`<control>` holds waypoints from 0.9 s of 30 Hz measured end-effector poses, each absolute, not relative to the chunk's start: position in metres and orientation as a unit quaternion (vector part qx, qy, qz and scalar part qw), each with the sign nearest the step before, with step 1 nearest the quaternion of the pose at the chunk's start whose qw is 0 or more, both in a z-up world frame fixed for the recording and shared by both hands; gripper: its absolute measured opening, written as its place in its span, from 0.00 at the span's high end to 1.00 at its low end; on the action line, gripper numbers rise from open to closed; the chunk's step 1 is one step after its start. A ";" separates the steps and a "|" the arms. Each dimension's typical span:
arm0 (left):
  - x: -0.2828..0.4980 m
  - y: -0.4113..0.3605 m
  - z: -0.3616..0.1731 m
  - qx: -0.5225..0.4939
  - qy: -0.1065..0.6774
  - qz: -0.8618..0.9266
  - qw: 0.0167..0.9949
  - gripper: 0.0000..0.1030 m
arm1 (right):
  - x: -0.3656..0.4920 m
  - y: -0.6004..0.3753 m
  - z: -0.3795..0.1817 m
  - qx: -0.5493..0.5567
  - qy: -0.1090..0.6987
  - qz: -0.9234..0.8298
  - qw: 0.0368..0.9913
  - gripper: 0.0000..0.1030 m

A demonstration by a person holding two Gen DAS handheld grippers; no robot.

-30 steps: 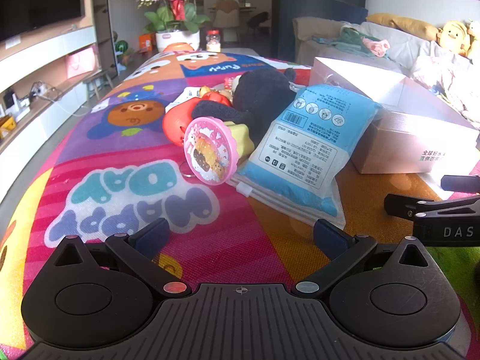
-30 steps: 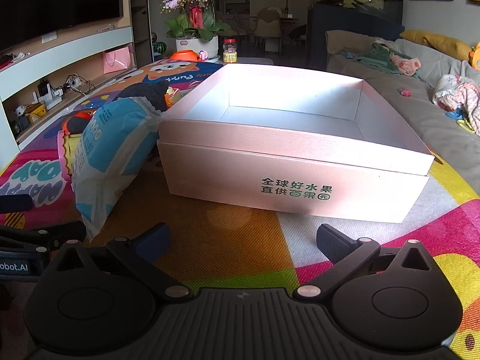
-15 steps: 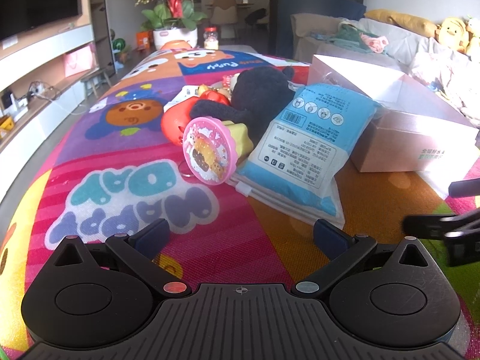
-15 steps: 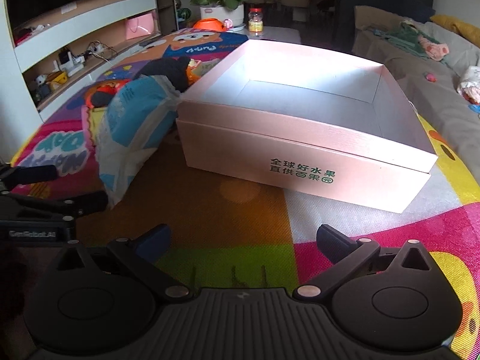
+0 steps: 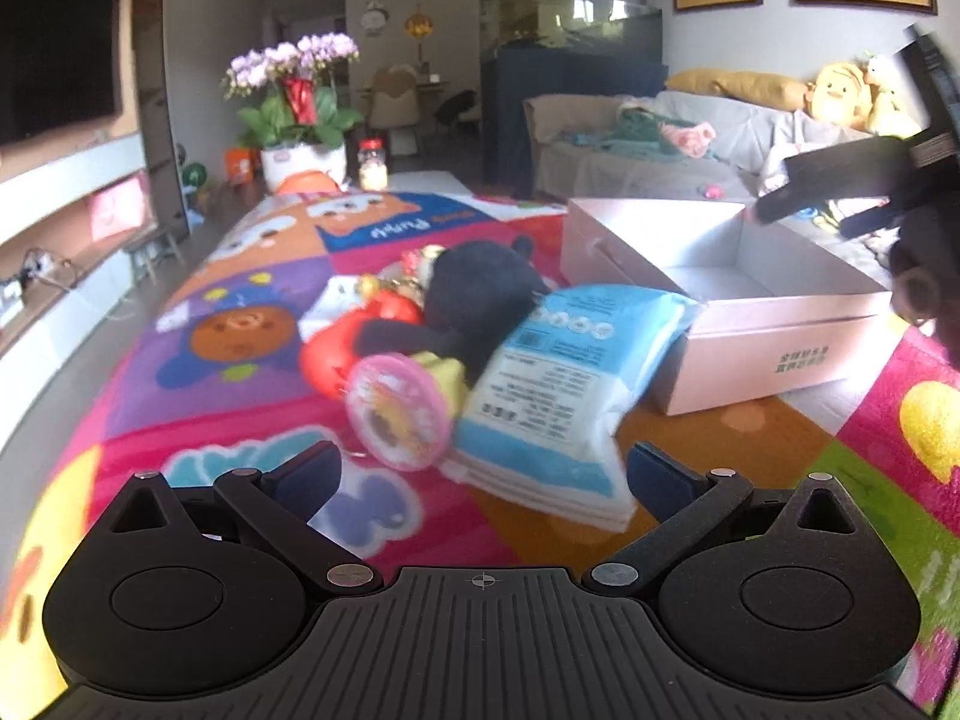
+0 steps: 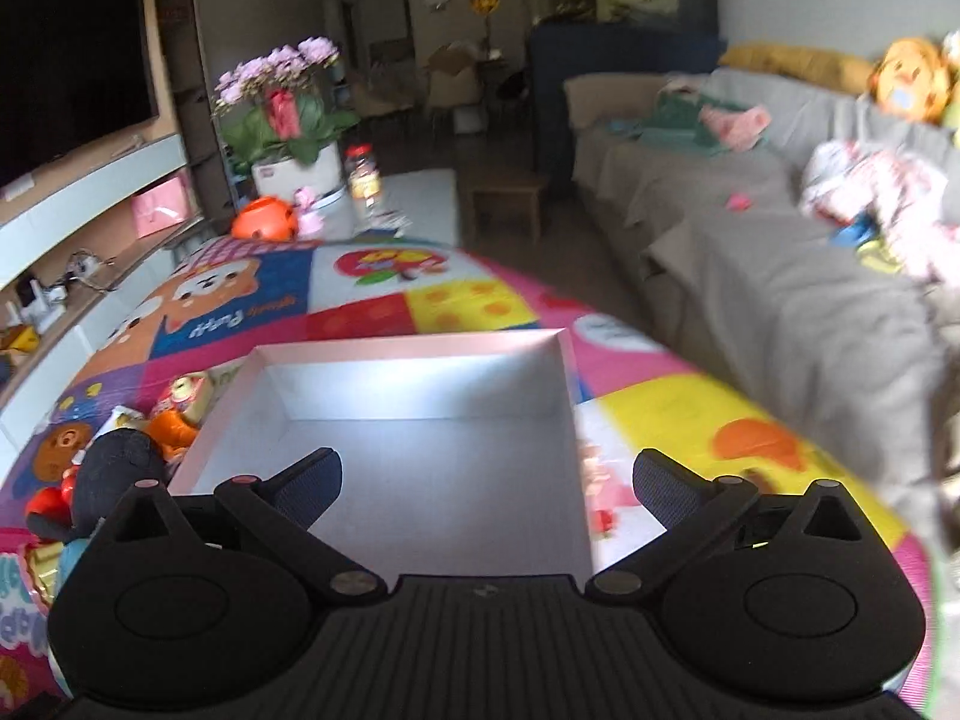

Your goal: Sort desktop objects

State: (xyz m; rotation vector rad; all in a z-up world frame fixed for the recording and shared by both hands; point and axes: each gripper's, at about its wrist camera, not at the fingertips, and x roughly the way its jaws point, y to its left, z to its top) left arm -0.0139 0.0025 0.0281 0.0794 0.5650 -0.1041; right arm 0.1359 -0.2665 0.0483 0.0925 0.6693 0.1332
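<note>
Left gripper (image 5: 483, 471): jaws were spread wide, holding nothing, low over the mat (image 5: 240, 420).
Right gripper (image 6: 487, 480): jaws were spread wide, empty, above the box (image 6: 420, 384).
Toy pile (image 5: 456, 324): lay left of the box, the blue packet (image 5: 558, 384) leaning against it.

A box (image 5: 774, 324) sits on the mat (image 5: 240, 360), to the right of a pile of toys. A soft pack (image 5: 558, 384) leans on the box's left side. Left of the pack stands a round toy (image 5: 399, 414). Behind them lies a plush toy (image 5: 480, 294). Far back is a flower pot (image 5: 300, 159), with a jar (image 5: 372, 162) just to its right. A sofa (image 6: 750, 276) runs along the right side.
</note>
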 end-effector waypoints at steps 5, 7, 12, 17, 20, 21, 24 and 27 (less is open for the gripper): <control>-0.017 0.024 0.026 0.037 0.297 -0.048 0.953 0.00 | 0.135 -0.206 0.039 0.023 0.315 0.211 0.925 0.00; -0.018 0.028 0.025 0.035 0.298 -0.047 0.953 0.00 | 0.123 -0.169 0.044 -0.041 0.292 0.228 0.928 0.00; -0.028 0.037 0.027 0.026 0.294 -0.053 0.954 0.00 | 0.113 -0.153 0.058 -0.154 0.246 0.128 0.948 0.00; -0.023 0.038 0.022 -0.001 0.290 -0.019 0.957 0.00 | 0.163 -0.243 0.044 0.017 0.347 -0.033 0.937 0.00; -0.020 0.041 0.024 -0.022 0.295 -0.018 0.955 0.00 | 0.177 -0.286 0.023 0.164 0.402 0.007 0.901 0.00; -0.020 0.041 0.025 -0.020 0.291 -0.023 0.956 0.00 | 0.178 -0.289 0.017 0.195 0.412 0.044 0.889 0.00; -0.021 0.036 0.030 0.002 0.273 -0.033 0.961 0.00 | 0.178 -0.265 0.013 0.154 0.404 0.073 0.899 0.00; -0.018 0.026 0.032 0.018 0.263 -0.057 0.963 0.00 | 0.176 -0.243 0.016 0.126 0.389 0.121 0.904 0.00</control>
